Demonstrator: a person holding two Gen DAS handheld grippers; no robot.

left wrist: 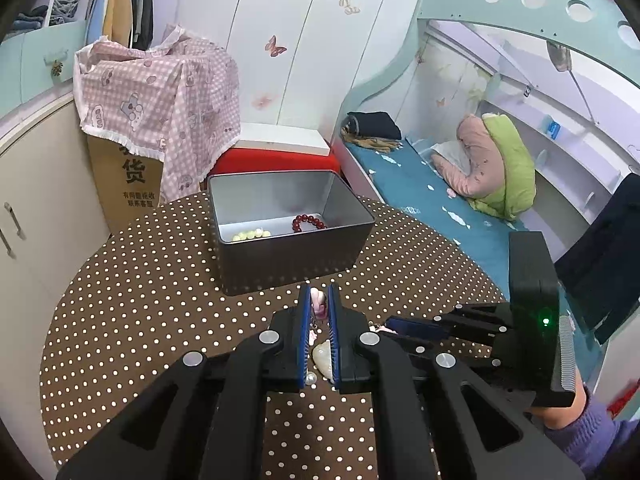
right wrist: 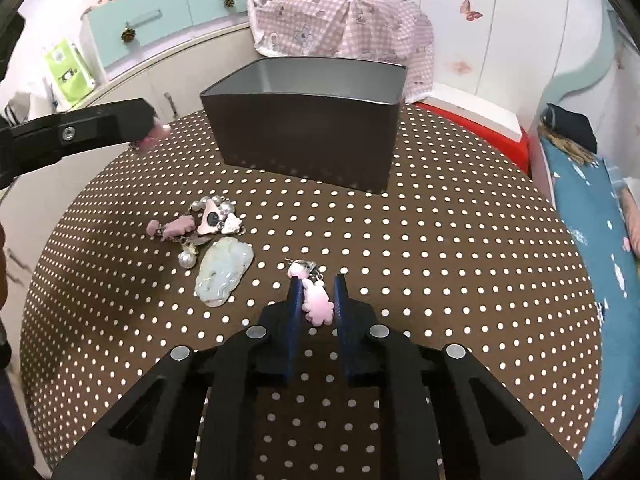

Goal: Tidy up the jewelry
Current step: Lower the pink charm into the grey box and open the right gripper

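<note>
The left tool is pinching a pink charm just short of the tin's near wall — straight ahead and closest — while the right tool sits spread around another pink charm lying on the counter.

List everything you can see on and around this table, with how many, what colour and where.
Tin box: one, grey, far side of table.
Bead bracelets: two, dark red and pale yellow, inside the box.
Jade pendant: one, pale green, on the table.
Jewelry pile: one cluster, pink, white and pearl, beside the pendant.
Pink charm: one, on the table between the right fingers.
Small pink piece: one, pinched in the left gripper.
Tablecloth: one, brown with white dots.
Checked cloth: one, pink, over a carton.
Left gripper: black and blue, shut.
Right gripper: black and blue, open.
</note>
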